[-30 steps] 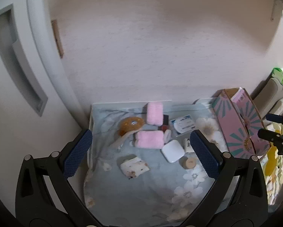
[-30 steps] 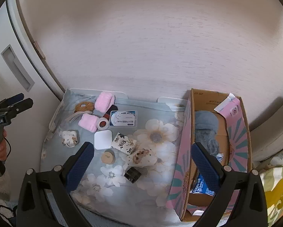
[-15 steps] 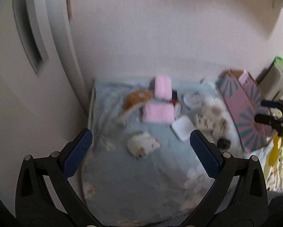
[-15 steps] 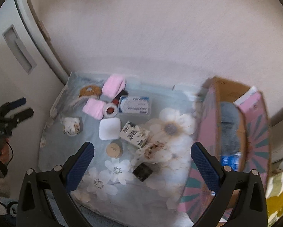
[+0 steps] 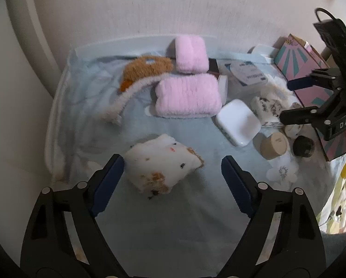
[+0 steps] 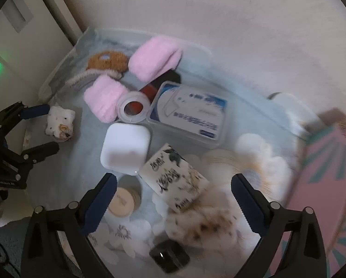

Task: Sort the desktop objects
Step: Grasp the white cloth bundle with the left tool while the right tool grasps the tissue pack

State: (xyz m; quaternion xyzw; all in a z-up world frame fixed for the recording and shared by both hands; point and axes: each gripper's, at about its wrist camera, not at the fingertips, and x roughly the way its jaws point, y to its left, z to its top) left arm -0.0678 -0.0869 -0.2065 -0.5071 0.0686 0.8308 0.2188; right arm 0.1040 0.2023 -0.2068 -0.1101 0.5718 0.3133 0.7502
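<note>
My left gripper is open, its fingers on either side of a white spotted plush square, not closed on it; the plush also shows in the right wrist view. My right gripper is open and empty, low over a white box with black ink drawings and a spotted fluffy item. Two pink fluffy rolls, a brown plush with a white tail, a white square case and a round wooden-lidded jar lie on the pale blue floral cloth.
A pink and teal cardboard box stands at the right edge of the cloth. A clear plastic box with a blue label, a tape roll and a small black jar lie among the objects. A wall runs behind, a white door at left.
Both grippers have dropped much closer to the cloth. The left one now straddles the white spotted plush. The right one has moved left, away from the cardboard box.
</note>
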